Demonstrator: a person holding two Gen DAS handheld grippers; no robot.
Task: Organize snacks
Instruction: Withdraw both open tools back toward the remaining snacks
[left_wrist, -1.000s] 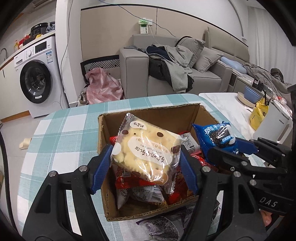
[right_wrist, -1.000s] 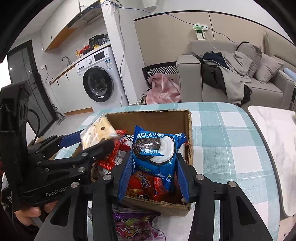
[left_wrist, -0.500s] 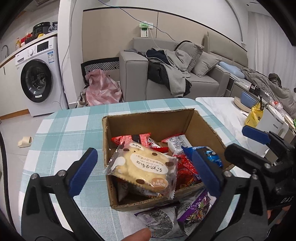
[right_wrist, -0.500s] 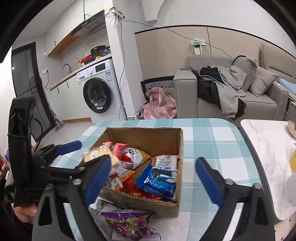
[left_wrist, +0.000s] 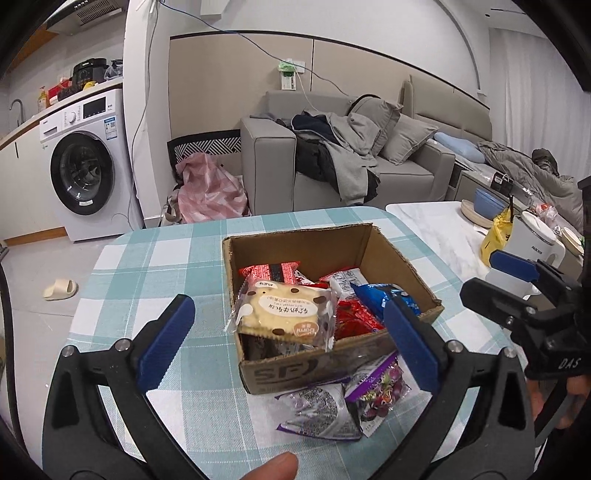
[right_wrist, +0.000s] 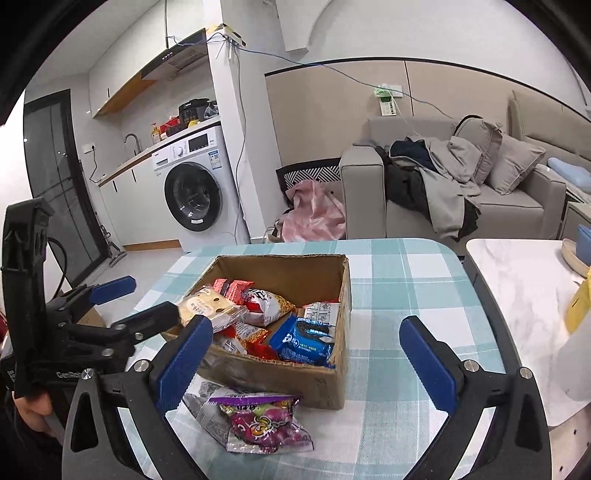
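1. The cardboard box sits on the checked surface, open at the top, and serves as the landmark for everything else here.
2. The left tongs hang over the near side of the box with their blue pads spread wide apart, gripping nothing.
3. The right tongs are likewise spread wide and empty, hovering on the near side of the box; in the left view only one blue pad and the black frame show, right of the box.
4. A yellow biscuit packet lies on top of the heap at the box's near-left corner, tilted over the rim.
5. A blue cookie packet rests inside against the right wall of the box; the left tongs partly cover it in the left view.
6. Red wrappers and a white packet fill the middle of the box; their print is too small to read.
7. Outside, touching the front wall of the box, lie a purple candy bag and a grey-printed packet, partly overlapping.
8. A fingertip is cut off by the bottom edge of the left view.
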